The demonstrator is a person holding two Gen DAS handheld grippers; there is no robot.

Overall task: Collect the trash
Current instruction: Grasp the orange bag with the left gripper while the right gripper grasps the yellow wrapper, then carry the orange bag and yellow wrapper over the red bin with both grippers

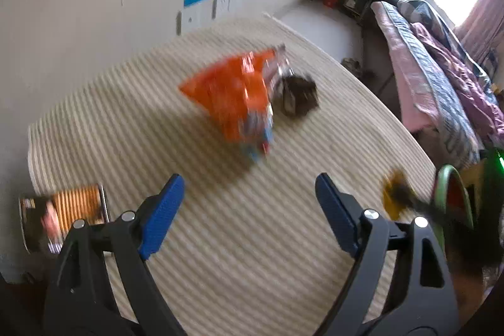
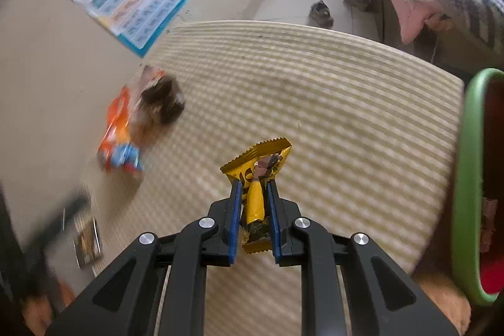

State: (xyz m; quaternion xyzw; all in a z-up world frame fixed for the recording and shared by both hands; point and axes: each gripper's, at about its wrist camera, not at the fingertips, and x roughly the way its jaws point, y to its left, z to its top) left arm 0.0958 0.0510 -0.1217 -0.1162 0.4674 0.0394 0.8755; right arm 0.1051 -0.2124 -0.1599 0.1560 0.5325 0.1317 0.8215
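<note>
Pinched between the blue pads of my right gripper [image 2: 254,194] is a yellow wrapper [image 2: 258,178], its serrated end sticking up past the fingertips and its crumpled lower end hanging back toward the camera. Just to this gripper's right stands a green-rimmed bin [image 2: 469,178] with a red inside, its mouth tipped toward me at the edge of the ribbed cream mat [image 2: 315,90].

My left gripper [image 1: 249,200] is spread wide with nothing between its pads, hovering over the same mat. Ahead of it, well apart, lies an orange snack bag [image 1: 233,96], blurred, with a dark crumpled wrapper [image 1: 299,95] touching its far right side. To the left of the left gripper, close beside it, a printed can [image 1: 63,216] lies on its side at the mat's edge.

I judge the step in hand to be carrying the yellow wrapper to the bin. To do it well I should keep the pinch firm, since the foil looks slippery, bring it fully over the rim, and only then let go. The left gripper seems best placed for the orange bag.
</note>
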